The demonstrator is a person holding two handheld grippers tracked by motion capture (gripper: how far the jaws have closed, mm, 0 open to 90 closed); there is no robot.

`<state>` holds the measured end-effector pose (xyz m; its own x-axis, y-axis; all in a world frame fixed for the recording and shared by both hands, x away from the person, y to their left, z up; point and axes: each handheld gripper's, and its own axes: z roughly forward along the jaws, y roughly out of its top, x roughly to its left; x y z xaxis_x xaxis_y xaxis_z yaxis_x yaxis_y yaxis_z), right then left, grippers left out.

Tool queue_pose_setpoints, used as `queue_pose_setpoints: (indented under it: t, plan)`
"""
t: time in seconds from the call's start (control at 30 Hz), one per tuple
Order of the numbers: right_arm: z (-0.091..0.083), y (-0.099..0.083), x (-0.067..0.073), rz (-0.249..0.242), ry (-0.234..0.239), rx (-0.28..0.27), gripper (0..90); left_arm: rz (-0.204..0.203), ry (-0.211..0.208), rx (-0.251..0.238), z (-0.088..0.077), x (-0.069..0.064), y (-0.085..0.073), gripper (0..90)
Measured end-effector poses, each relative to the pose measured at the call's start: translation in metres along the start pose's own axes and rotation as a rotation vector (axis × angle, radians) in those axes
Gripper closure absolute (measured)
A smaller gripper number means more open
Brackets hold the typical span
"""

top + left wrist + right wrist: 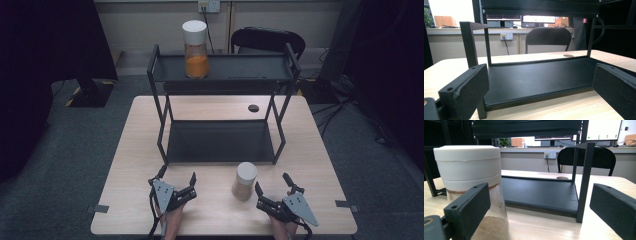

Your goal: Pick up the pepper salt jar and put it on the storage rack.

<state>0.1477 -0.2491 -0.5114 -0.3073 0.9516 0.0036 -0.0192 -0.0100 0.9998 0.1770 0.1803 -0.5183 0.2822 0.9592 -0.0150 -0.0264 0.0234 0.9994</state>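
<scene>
Looks about half done to me. Nearest the rack (220, 100), both tools rest on the desk (120, 165), jaws released: left tool (176, 178) holding nothing, right tool (272, 183) just beside the brown-powder jar (244, 181), which stands just in front of the rack, unplaced. Farther back, the orange-powder jar (195, 49) already sits on the rack's top shelf.

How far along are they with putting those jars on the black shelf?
One jar with orange filling already stands on the shelf's top tier. The brown-filled jar waits on the table beside the open right gripper. The open left gripper holds nothing.
</scene>
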Motion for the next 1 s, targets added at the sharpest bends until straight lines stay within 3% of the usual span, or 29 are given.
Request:
queue_pose_setpoints:
  t: [0.33,0.77,1.0]
  plan:
    - [-0.002,0.005,-0.003,0.026,0.024,-0.028,0.1,-0.001,0.004,0.003,0.0,0.0,0.001,0.0]
    - [-0.008,0.027,-0.002,0.043,0.078,-0.06,1.5,0.003,0.005,0.011,0.001,-0.001,0.002,0.0]
    - [-0.001,0.035,0.005,0.029,0.122,-0.071,1.5,0.003,0.005,0.012,0.001,-0.001,0.002,0.0]
